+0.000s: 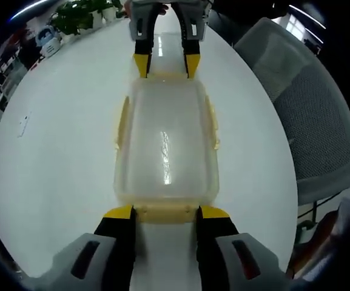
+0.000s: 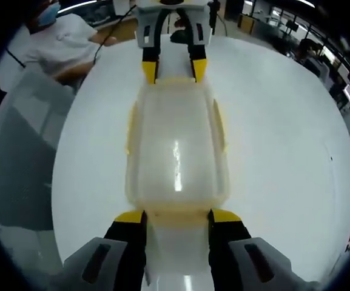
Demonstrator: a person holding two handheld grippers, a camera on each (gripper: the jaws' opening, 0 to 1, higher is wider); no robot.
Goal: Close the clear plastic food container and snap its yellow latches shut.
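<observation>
A clear plastic food container [image 1: 166, 148] lies lengthwise on a glossy white desk [image 1: 59, 151], lid on, bare surface open on both long sides. The left tool [image 1: 165, 212] stands open, its yellow tips at the near short end beside a pale yellow latch [image 1: 165, 212]. The right tool [image 2: 177, 216] stands open likewise at the opposite end. A grey mesh chair [image 1: 311, 115] borders the desk's edge.

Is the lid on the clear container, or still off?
On: the lid lies flat over the clear container, edges aligned. Whether the yellow latches are snapped shut, cannot tell.
</observation>
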